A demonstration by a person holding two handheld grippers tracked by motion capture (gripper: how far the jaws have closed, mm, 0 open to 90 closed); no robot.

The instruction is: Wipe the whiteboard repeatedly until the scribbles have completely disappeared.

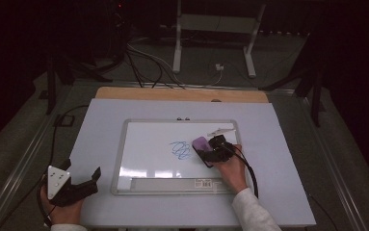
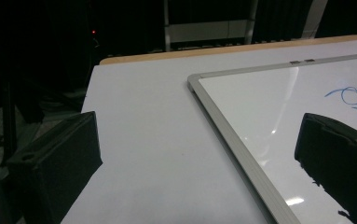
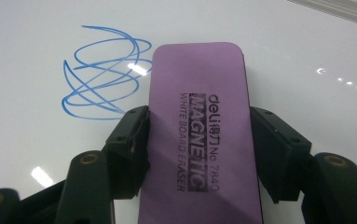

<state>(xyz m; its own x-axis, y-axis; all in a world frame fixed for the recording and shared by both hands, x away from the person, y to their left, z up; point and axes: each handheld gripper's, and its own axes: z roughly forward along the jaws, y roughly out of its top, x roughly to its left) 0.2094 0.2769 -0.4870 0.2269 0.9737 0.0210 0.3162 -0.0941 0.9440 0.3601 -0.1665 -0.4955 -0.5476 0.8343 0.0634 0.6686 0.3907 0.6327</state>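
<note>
- Dark floor with cables and a white stand leg lies behind my table point(image 1: 124, 211), whose pale top has a wooden strip along its far edge.
- On the table I see a whiteboard point(image 1: 124, 159) with a grey frame, lying flat.
- Near the board's middle is a blue scribble point(image 1: 180, 149) of looping lines.
- My right gripper point(image 3: 197, 140) has its jaws partly closed, clamped on the two long sides of a purple eraser point(image 3: 197, 112) printed "MAGNETIC WHITE BOARD ERASER".
- From the high view, the eraser point(image 1: 200, 143) sits over the board just to the right of the scribble; from the right gripper view its front corner reaches the edge of the blue loops.
- I cannot tell whether the eraser's underside presses on the board.
- My left gripper point(image 1: 83, 185) rests at the near left corner of the table, off the board, jaws spread wide with nothing between them.
- Through the left gripper view, one jaw is over the bare table, the other over the board's near edge.
</note>
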